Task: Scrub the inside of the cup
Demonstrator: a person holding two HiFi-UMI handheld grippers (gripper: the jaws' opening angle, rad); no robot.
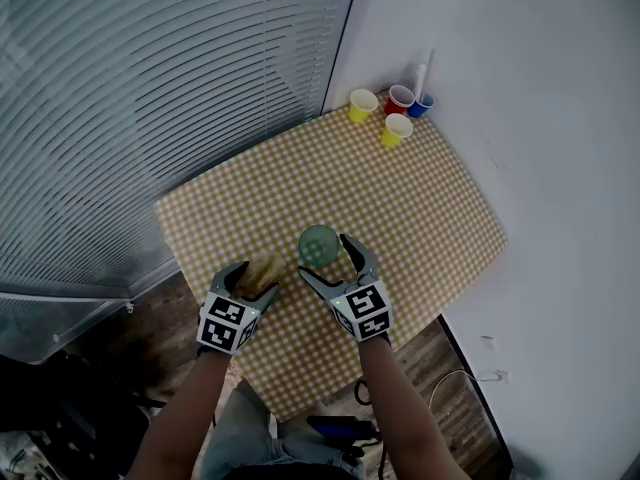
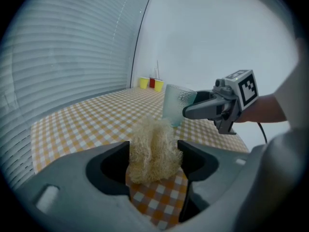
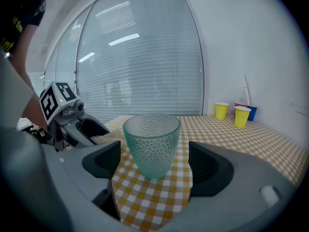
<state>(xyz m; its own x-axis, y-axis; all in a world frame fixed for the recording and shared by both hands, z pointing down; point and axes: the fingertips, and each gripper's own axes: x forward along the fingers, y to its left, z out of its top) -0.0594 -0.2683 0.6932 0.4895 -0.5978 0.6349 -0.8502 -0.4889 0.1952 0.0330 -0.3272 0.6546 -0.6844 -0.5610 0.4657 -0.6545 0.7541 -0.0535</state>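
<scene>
- Standing upright on the table (image 1: 440,218), which wears a yellow-and-white checked cloth, is one green dimpled cup (image 1: 318,245), near the edge closest to the person.
- One tuft of pale, wiry scrubber (image 1: 262,271) lies on the cloth just beside the cup, on the person's left.
- Two grippers are in play, one in each hand, and each carries one marker cube.
- The right gripper (image 1: 325,256) has its jaws spread wide on either side of the cup. Its own view shows checked cloth in the gap on both sides of the glass, so neither pad touches it.
- The left gripper (image 1: 255,280) also has its jaws wide apart, with the scrubber between them. The loose fibres reach toward both inner faces, but the tuft does not look squeezed and it rests on the cloth.
- Four small cups stand grouped at the far corner of the table, well apart from the grippers: two yellow ones (image 1: 363,105), one red (image 1: 401,98) and one blue (image 1: 424,104).
- One thin white stick (image 1: 424,68) rises beside the red and blue ones.
- Closed blinds (image 1: 150,88) cover the window on the left, and a plain white wall (image 1: 540,88) runs along the right.
</scene>
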